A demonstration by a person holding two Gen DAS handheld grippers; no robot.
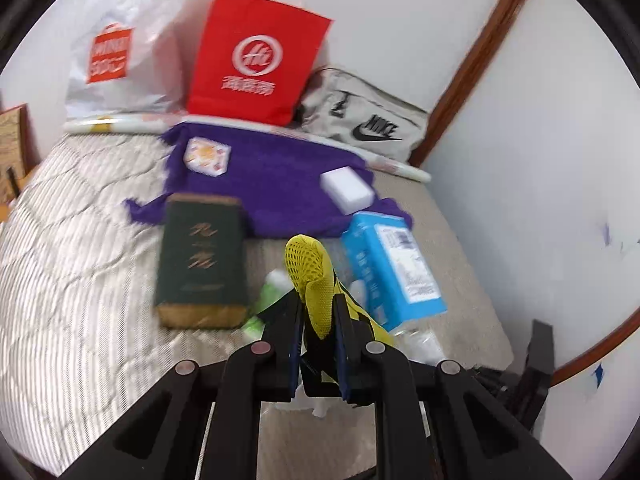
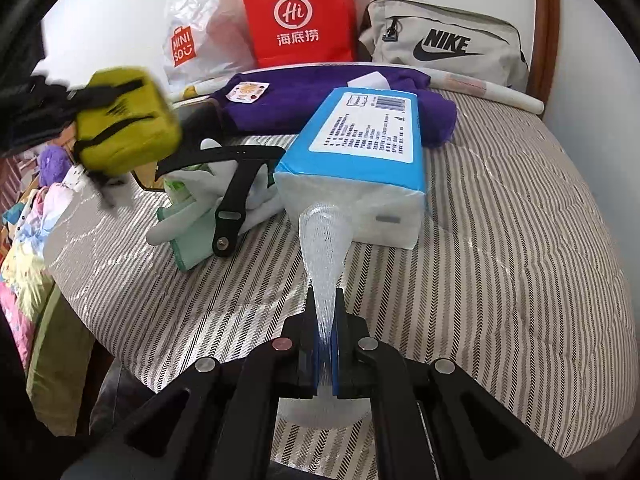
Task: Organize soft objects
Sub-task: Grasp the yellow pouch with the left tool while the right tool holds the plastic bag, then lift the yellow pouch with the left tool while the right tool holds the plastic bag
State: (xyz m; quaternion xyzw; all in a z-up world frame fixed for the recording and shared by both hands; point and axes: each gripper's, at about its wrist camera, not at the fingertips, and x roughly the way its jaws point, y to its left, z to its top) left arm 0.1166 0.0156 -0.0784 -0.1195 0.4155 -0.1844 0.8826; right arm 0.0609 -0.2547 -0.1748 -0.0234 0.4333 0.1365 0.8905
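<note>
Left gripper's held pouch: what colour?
Yellow mesh pouch with black straps; clearest in the right wrist view.

What I can't make out

My left gripper [image 1: 320, 312] covers the yellow mesh pouch's [image 1: 310, 268] lower half; the green box's [image 1: 202, 256] gold lettering is blurred, and the white packet [image 1: 274, 286] behind it is mostly hidden.

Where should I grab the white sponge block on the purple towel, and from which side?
Take the sponge across its two long sides, coming from above. It lies flat on the purple towel with its top and sides free. The narrow span would likely fit between open fingers. Both grippers are full now, so one must first let go.
</note>
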